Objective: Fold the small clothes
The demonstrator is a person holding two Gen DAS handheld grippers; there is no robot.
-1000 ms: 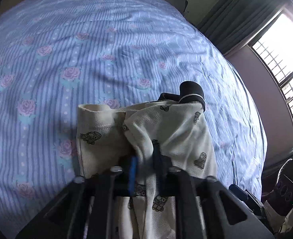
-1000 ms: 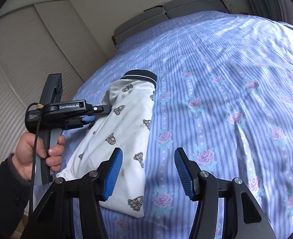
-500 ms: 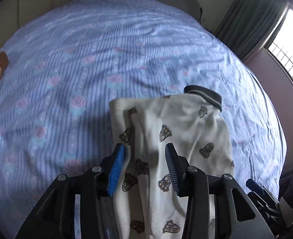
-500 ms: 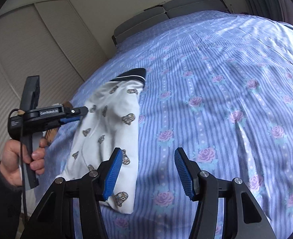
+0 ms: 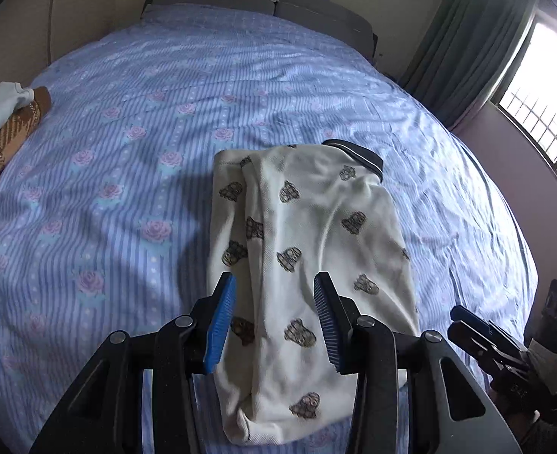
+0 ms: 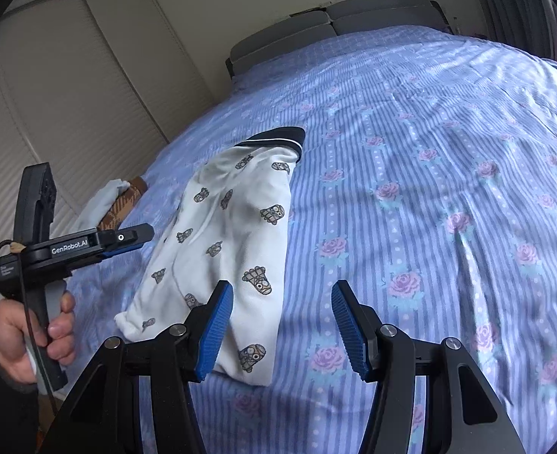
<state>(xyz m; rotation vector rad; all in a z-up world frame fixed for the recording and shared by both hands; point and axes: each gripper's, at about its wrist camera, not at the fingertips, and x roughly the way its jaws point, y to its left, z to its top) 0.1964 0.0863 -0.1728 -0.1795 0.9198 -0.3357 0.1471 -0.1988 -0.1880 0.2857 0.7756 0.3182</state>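
Cream knit, printed with small dark figures and trimmed with a navy collar: your shirt (image 5: 316,249) lies folded lengthwise on the bed (image 5: 127,189), near its front edge. One shirt here; one further bundle (image 5: 2,132), white and brown plaid, sits at the far left edge. Your left gripper (image 5: 274,317) has just been opening; its jaws stand apart above the cloth, gripping nothing. Your right gripper (image 6: 282,329) stands wide, empty, over bare sheet to the shirt's right.
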